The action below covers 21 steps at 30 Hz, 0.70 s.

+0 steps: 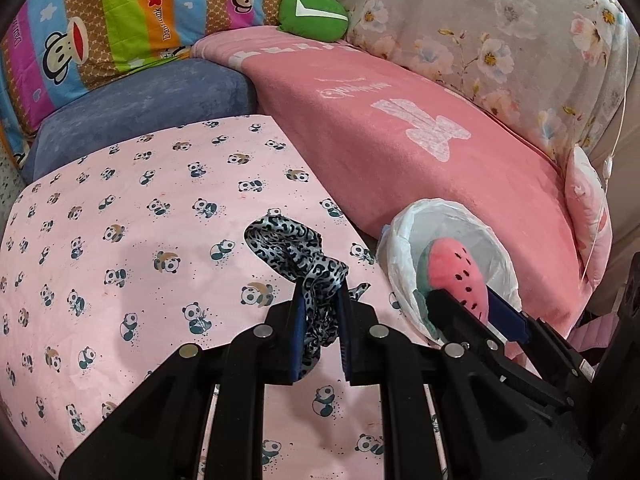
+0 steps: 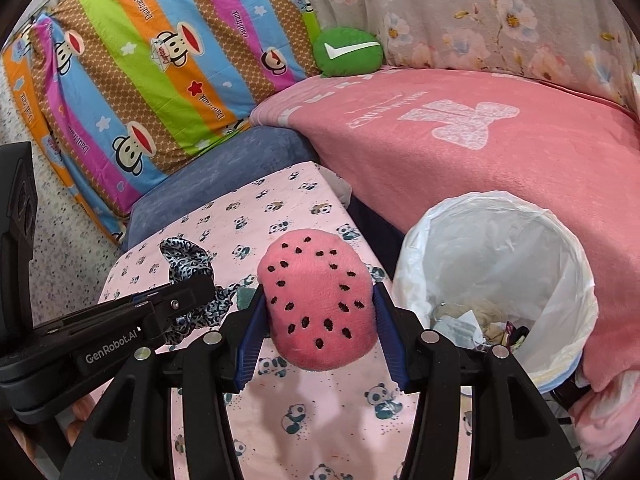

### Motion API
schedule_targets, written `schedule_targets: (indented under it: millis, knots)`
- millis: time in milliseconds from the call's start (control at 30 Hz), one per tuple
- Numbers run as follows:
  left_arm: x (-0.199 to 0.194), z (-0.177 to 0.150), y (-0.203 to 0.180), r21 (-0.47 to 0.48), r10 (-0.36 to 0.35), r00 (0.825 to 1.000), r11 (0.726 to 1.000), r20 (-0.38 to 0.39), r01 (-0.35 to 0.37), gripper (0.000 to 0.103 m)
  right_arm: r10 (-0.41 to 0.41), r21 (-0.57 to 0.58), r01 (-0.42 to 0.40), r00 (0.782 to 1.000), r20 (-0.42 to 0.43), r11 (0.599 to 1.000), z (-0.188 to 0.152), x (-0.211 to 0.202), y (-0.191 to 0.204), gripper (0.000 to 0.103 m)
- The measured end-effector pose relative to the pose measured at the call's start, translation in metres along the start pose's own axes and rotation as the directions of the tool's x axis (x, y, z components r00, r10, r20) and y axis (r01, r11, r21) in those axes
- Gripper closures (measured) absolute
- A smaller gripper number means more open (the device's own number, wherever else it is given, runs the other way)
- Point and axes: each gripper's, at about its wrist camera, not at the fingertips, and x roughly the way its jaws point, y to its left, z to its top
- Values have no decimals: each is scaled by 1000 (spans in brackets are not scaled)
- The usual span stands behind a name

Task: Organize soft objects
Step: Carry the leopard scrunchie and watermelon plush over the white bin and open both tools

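Note:
My left gripper is shut on a leopard-print fabric scrunchie, which hangs above the pink panda-print cloth. The same scrunchie shows in the right wrist view beside the left gripper's black finger. A pink watermelon plush with black seed dots sits squeezed between the blue pads of my right gripper. In the left wrist view that plush is seen in front of the white-lined bin, held by the right gripper.
A bin lined with a white plastic bag stands right of the panda cloth, with scraps inside. Behind lie a pink blanket, a blue cushion, a striped monkey-print pillow, a green round plush and floral fabric.

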Motion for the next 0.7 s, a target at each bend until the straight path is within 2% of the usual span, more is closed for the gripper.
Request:
schedule_targets:
  millis: [300, 700]
  knots:
    - [5, -3, -32, 60, -12, 1000, 998, -12, 13, 89, -19, 54, 17, 1000, 22, 998, 0, -12, -30, 53]
    - [24, 0, -78, 133, -52, 996, 989, -67, 61, 89, -56, 146, 49, 998, 43, 988, -3, -22, -77, 53]
